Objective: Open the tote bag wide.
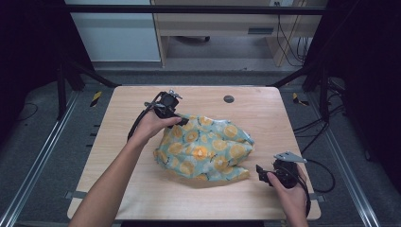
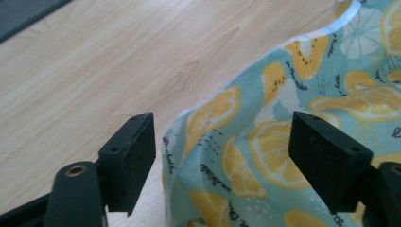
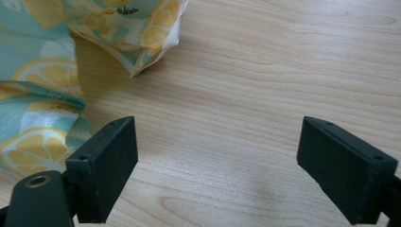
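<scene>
A crumpled lemon-print cloth [image 1: 205,147] lay in a heap near the middle of the wooden table [image 1: 142,198]. My left gripper [image 1: 181,120] hovered at the cloth's far left edge, jaws spread wide around the hem but gripping nothing. My right gripper [image 1: 259,172] waited just beside the cloth's near right corner, jaws also apart and empty. I judged that nothing was done yet: the cloth was unsmoothed and unfolded.

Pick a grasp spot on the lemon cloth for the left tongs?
Take the lemon cloth by its white-hemmed edge, coming in low from the bare-wood side. The open left tongs already straddle that raised, crumpled edge, so one jaw can likely slip underneath.
</scene>
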Motion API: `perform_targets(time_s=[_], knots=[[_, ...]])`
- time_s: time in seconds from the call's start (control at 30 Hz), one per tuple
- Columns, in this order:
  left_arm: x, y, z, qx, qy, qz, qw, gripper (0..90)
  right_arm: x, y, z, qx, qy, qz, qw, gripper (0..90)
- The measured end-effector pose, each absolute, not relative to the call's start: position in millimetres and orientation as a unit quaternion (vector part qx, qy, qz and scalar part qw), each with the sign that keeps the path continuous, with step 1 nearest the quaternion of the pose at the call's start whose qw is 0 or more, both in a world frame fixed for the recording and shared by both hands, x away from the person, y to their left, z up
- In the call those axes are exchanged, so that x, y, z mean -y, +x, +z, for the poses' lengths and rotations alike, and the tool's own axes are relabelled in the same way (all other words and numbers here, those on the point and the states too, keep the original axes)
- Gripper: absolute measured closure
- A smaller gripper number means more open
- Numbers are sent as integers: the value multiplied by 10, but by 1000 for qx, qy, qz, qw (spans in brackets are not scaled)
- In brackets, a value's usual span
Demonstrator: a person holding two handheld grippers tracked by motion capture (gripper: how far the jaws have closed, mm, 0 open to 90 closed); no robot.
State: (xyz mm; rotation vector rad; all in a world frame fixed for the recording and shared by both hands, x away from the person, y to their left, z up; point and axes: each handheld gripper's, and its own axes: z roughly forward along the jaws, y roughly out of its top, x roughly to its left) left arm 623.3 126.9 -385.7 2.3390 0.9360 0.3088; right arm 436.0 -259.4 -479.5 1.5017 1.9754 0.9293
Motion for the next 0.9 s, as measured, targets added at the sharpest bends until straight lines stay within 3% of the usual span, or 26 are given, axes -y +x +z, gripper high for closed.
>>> perform_targets(time_s=[0.1,0.13,0.17,0.2,0.3,0.37,0.9], knots=[[-1231,6217,-3871,-346,886,114,286,452,2594,4357,-4789,-723,549,342,243,134],[-1223,6212,-3871,-345,888,113,283,452,2594,4357,-4789,-723,549,342,243,134],[-1217,6206,-3868,-345,889,115,278,598,2598,4358,-4788,-723,548,343,244,134],[-1215,6202,-3864,-346,890,114,276,598,2598,4358,-4788,-723,548,343,244,134],[-1216,6185,-3868,-352,891,107,268,808,2600,4356,-4785,-722,549,343,245,134],[-1213,6169,-3886,-355,890,103,268,874,2601,4357,-4785,-721,549,343,247,134],[-1267,6065,-3815,-345,892,114,269,900,2607,4349,-4774,-719,551,343,249,134]])
